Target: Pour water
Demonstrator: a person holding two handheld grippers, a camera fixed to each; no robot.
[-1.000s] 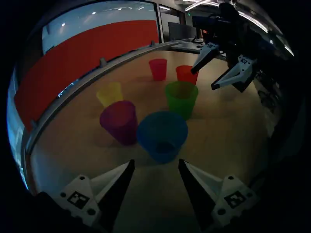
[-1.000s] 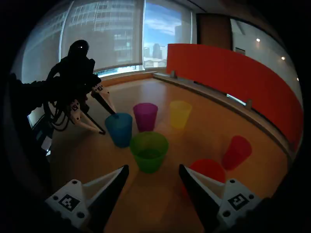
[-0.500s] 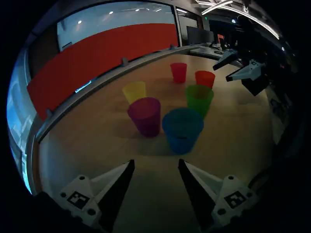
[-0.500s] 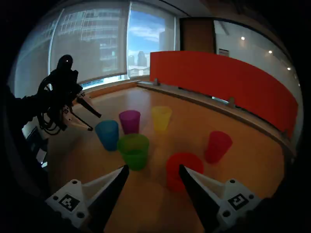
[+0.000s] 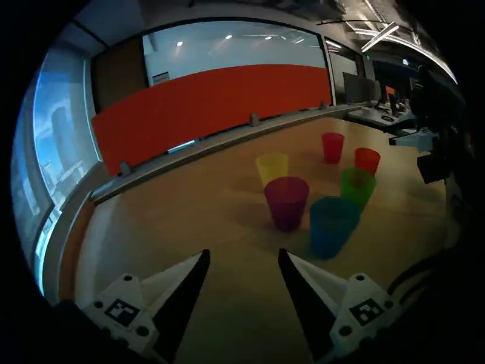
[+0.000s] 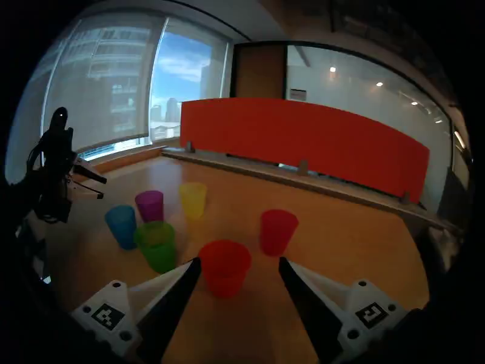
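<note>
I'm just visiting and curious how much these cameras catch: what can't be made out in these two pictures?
Water level: in the left gripper view the blue cup and purple cup show only their dim walls, so their contents are hidden.
The green cup: same view, the blue cup covers its lower part.
The left gripper: in the right gripper view it is a dark silhouette against the windows; details are lost.

Six cups (image 6: 156, 246) sit bunched on the worktop (image 6: 351, 255), well clear of its edges. In the right gripper view the nearest cup (image 6: 225, 267) is out front, four sit to its left, and a partition (image 6: 303, 142) lines the far edge.
</note>
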